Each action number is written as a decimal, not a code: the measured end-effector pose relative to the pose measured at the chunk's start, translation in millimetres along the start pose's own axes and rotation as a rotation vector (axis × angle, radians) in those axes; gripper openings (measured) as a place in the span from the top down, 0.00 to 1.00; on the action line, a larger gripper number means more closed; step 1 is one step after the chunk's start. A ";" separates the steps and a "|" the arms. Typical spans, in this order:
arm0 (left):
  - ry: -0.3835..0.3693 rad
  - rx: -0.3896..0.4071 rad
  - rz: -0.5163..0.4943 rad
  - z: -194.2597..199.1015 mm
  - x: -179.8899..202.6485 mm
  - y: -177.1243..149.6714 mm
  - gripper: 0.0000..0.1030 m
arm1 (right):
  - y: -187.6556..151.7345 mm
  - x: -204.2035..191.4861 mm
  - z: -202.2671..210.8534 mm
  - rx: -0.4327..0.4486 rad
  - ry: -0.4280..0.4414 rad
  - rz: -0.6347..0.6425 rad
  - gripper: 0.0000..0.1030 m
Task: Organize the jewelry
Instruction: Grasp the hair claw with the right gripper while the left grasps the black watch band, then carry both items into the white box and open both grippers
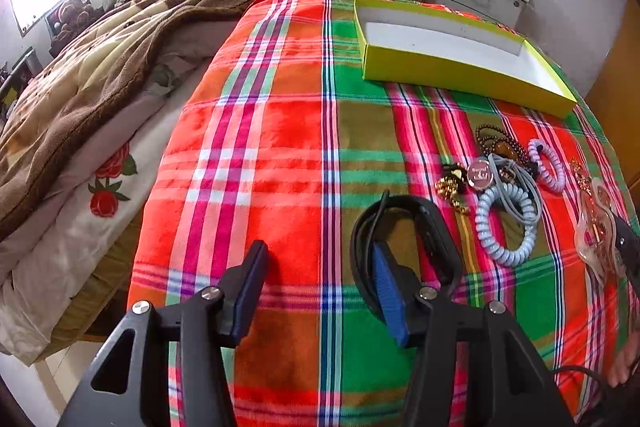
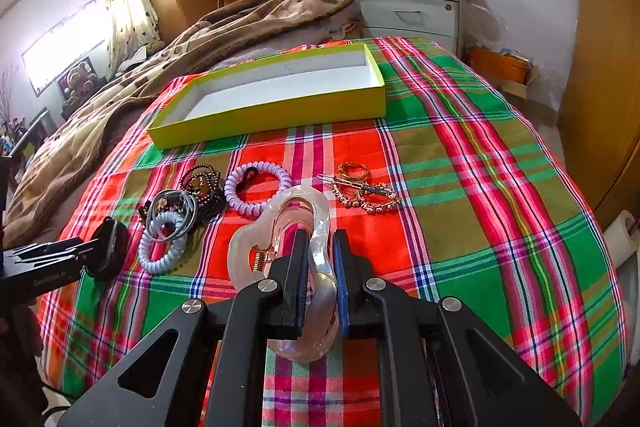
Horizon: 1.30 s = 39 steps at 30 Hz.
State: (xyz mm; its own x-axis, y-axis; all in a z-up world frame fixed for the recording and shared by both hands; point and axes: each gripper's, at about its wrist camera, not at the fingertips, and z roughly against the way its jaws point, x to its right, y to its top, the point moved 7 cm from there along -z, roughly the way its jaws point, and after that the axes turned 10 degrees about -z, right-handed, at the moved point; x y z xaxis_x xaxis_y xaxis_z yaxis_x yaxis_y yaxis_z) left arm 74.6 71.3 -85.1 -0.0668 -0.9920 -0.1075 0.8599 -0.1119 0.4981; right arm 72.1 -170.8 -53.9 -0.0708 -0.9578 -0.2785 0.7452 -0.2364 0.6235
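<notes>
Pearly hair claw [image 2: 316, 267] pinched in right hand-held gripper [image 2: 318, 279], right view only.

A shallow yellow-green cardboard box [image 2: 256, 115] sits on the red-and-green plaid blanket [image 2: 460, 187], well behind the jewelry. In front of it, left to right, lie a pale blue coiled hair tie [image 2: 160, 247], dark beaded bracelets [image 2: 202, 183], a lilac coiled hair tie [image 2: 256, 187] and gold hoop earrings [image 2: 360, 191]. The pearly plastic hair claw [image 2: 304, 267] is nearest, between the right gripper's [image 2: 320, 279] fingers.
</notes>
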 end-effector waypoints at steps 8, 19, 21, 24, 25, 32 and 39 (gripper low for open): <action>-0.031 0.023 -0.028 1.9 11.5 3.7 0.71 | 0.1 1.1 1.0 0.003 0.000 -0.003 0.88; -0.094 0.049 -0.039 6.3 19.1 6.5 0.89 | 2.0 -4.8 5.9 0.028 -0.017 0.007 0.88; -0.107 0.055 -0.046 7.9 20.9 8.8 0.89 | 4.4 -7.5 7.3 0.033 -0.021 0.016 0.88; -0.133 0.062 -0.038 10.2 21.5 14.4 0.89 | 9.6 -10.0 9.5 0.043 -0.027 0.020 0.88; -0.140 0.064 -0.033 11.1 21.1 16.4 0.89 | 11.3 -10.9 9.9 0.046 -0.030 0.022 0.88; -0.151 0.104 -0.030 17.4 17.5 41.4 0.89 | 39.0 -19.3 13.5 0.092 -0.038 0.046 0.88; -0.181 0.150 -0.032 18.6 19.0 80.2 0.89 | 77.9 -25.8 4.5 0.110 -0.031 0.046 0.88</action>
State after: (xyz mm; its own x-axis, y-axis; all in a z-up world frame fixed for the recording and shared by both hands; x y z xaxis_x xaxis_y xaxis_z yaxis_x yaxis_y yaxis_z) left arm 132.9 42.3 -31.2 -0.1939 -0.9807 0.0236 0.7718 -0.1376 0.6208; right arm 129.0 -165.2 5.2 -0.0599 -0.9721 -0.2267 0.6709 -0.2074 0.7120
